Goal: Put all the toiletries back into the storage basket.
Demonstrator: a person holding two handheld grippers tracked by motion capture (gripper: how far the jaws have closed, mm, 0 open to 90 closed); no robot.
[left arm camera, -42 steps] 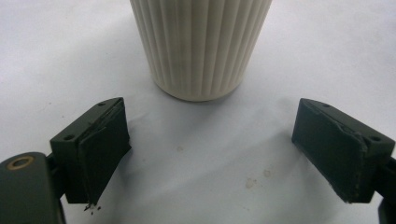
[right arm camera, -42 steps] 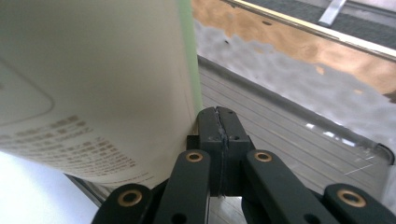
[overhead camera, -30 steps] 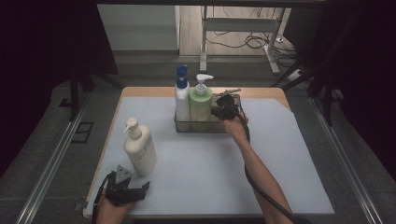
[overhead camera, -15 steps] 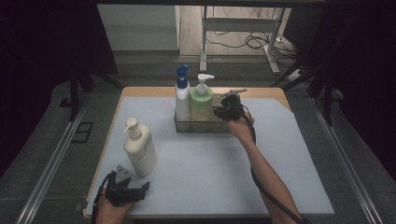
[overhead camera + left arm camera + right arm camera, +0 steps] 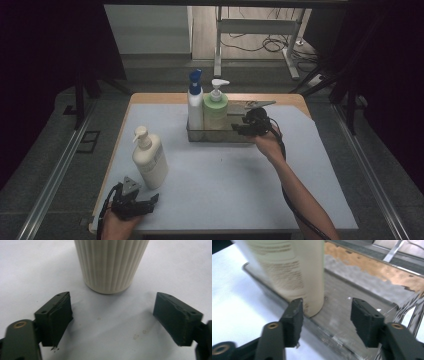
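While my left gripper (image 5: 112, 322) hangs wide open and empty at the near left, the cream pump bottle (image 5: 148, 156) stands upright just beyond it, far from my right gripper (image 5: 239, 129), whose jaws have just been opening, empty, beside the green bottle (image 5: 215, 111) in the tray (image 5: 235, 136). Pump head cut off in left gripper view.
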